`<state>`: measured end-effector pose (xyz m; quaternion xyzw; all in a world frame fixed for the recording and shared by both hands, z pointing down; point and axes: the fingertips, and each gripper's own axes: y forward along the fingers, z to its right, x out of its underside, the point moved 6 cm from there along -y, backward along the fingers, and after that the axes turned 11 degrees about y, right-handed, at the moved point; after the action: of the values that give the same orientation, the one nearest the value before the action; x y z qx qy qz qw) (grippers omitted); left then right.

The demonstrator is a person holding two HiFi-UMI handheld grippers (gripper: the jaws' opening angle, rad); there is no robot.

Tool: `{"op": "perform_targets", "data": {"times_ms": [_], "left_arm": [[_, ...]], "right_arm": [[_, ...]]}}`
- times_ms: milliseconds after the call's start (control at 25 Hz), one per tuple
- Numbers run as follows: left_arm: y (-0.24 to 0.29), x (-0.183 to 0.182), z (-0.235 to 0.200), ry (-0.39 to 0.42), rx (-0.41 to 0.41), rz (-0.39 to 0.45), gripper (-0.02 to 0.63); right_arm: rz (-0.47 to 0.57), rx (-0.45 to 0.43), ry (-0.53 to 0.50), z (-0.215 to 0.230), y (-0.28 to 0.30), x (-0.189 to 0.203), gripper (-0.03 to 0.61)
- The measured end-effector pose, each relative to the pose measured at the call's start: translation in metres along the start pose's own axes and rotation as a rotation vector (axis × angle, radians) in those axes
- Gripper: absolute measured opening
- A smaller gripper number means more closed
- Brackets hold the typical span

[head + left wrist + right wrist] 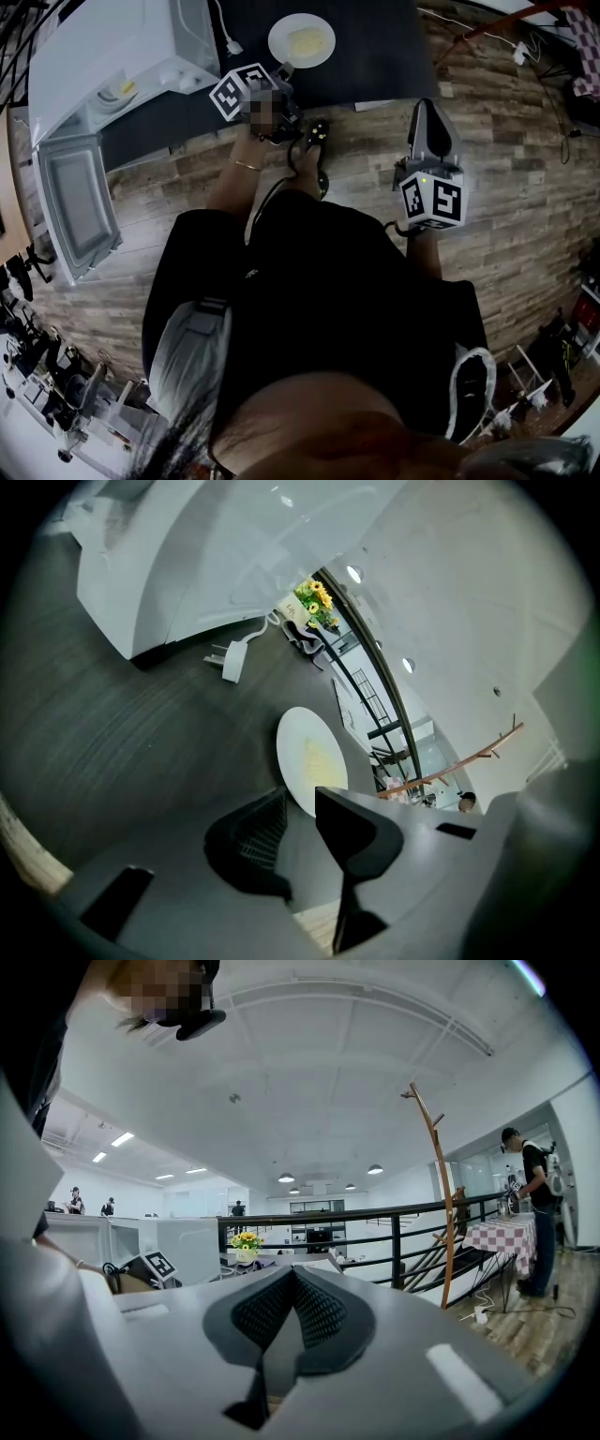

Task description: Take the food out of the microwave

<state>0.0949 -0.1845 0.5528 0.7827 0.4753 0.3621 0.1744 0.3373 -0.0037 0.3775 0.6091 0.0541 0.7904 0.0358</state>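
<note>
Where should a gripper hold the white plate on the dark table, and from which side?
Probably the rim of the plate nearest the left gripper, coming in low from that side. It lies flat with food in the middle, so only the thin edge offers a hold.

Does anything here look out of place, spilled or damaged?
Nothing is spilled: the plate lies flat on the table with its food. Only the microwave door stands open, and a white plug lies loose beside the microwave.

one microwave (112, 47), one plate of food (301, 41), one power plug (232, 658), two hand-held grippers (300, 799) (292, 1277)
</note>
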Motion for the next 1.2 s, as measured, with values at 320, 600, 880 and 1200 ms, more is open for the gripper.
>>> {"op": "perform_targets", "data": {"times_ms": [320,600,880,1200], "left_arm": [[-0.018,0.005,0.022,0.034,0.048,0.033,0.012],[-0.041,0.004,0.049,0.063,0.193,0.112,0.006],[-0.073,-0.005,0.088,0.173,0.331,0.225,0.006],[-0.111,-0.014,0.130,0.490,0.396,0.355,0.006]], "right_arm": [[0.026,-0.022,-0.002,-0.003,-0.010,-0.005,0.002],[0.045,-0.022,-0.001,-0.006,-0.023,-0.011,0.002],[0.066,-0.034,-0.004,-0.009,-0.030,-0.015,0.002],[0.082,-0.060,-0.014,-0.015,-0.028,-0.018,0.002]]}}
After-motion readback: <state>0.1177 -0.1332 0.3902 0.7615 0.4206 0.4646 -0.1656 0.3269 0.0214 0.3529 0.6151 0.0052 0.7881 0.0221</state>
